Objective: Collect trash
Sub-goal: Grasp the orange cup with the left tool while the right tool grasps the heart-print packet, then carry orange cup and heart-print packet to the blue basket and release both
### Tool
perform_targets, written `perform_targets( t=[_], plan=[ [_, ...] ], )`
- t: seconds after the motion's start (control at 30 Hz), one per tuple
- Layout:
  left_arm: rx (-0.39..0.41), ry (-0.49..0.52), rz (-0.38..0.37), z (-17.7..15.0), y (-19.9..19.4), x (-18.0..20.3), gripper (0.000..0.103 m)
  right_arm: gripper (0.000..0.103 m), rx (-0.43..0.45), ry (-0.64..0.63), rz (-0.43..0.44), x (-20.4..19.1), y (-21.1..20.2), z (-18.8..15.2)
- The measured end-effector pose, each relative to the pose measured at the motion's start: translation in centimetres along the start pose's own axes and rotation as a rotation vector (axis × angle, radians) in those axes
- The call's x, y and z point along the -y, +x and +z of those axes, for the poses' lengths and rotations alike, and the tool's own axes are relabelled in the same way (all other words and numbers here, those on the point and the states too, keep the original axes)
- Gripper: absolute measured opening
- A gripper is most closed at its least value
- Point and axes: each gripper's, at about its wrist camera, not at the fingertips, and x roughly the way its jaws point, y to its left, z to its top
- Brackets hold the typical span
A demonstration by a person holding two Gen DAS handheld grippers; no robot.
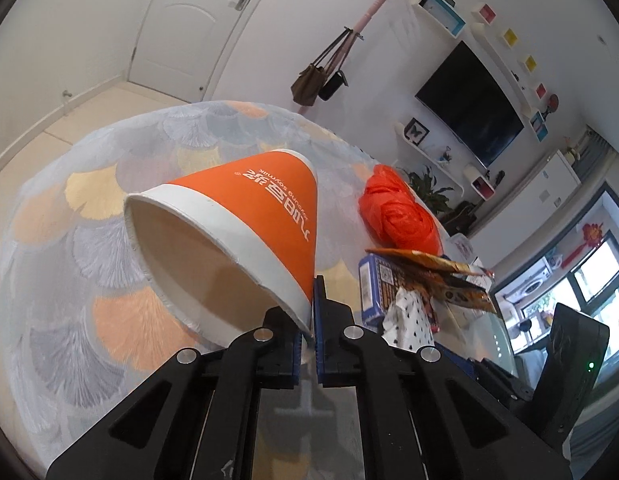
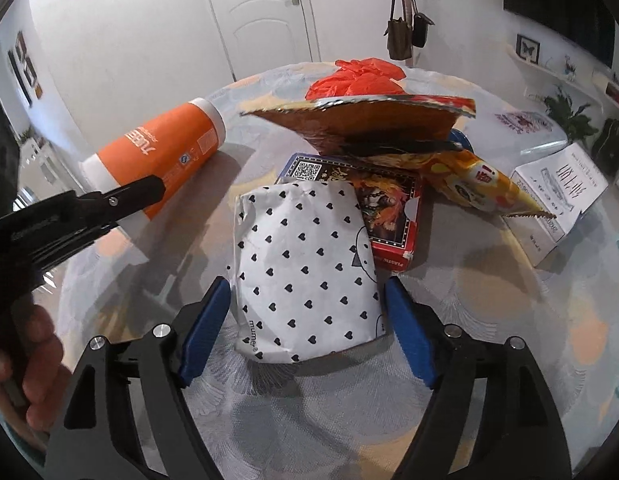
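Note:
My left gripper (image 1: 308, 320) is shut on the rim of an orange and white paper cup (image 1: 245, 220), held tilted above the table; cup (image 2: 157, 156) and left gripper (image 2: 121, 200) also show in the right wrist view. My right gripper (image 2: 305, 328) is open, its blue fingers (image 2: 205, 328) on either side of a white tissue pack with black hearts (image 2: 305, 272) lying on the table. Behind the pack lie a red and blue card box (image 2: 389, 208), an orange snack wrapper (image 2: 389, 128) and a crumpled red plastic bag (image 2: 353, 80).
The table (image 1: 109, 280) has a pastel fan-patterned cloth under glass. A white box with printed text (image 2: 557, 200) sits at the right. A coat stand with bags (image 1: 321, 76), a door and a wall TV stand beyond the table.

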Motion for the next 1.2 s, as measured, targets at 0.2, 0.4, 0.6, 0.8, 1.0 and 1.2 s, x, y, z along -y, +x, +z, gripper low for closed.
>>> perform_targets(
  t=[0.2, 0.4, 0.6, 0.8, 1.0, 1.2],
  plan=[
    [-0.007, 0.007, -0.05, -0.8, -0.4, 0.3, 0.003, 0.018, -0.002, -0.005, 0.026, 0.0, -0.7, -0.7],
    [0.069, 0.055, -0.117, -1.6, -3.2, 2.6, 0.003, 0.015, 0.068, 0.004, 0.062, 0.6, -4.3, -1.5],
    [0.144, 0.138, -0.183, -1.3, -6.3, 7.5, 0.003, 0.015, 0.183, 0.012, 0.058, 1.7, -9.9, -1.0],
    [0.091, 0.234, -0.298, -1.0, -5.4, 14.1, 0.003, 0.015, 0.248, 0.109, 0.04, 6.7, -14.4, -0.5],
    [0.036, 0.345, -0.359, -1.7, -2.0, 21.9, 0.003, 0.015, 0.329, 0.237, -0.042, 14.0, -18.9, -1.8],
    [-0.057, 0.439, -0.418, -3.4, 2.7, 29.0, 0.003, 0.015, 0.387, 0.402, -0.117, 22.4, -22.4, -4.1]
  ],
)
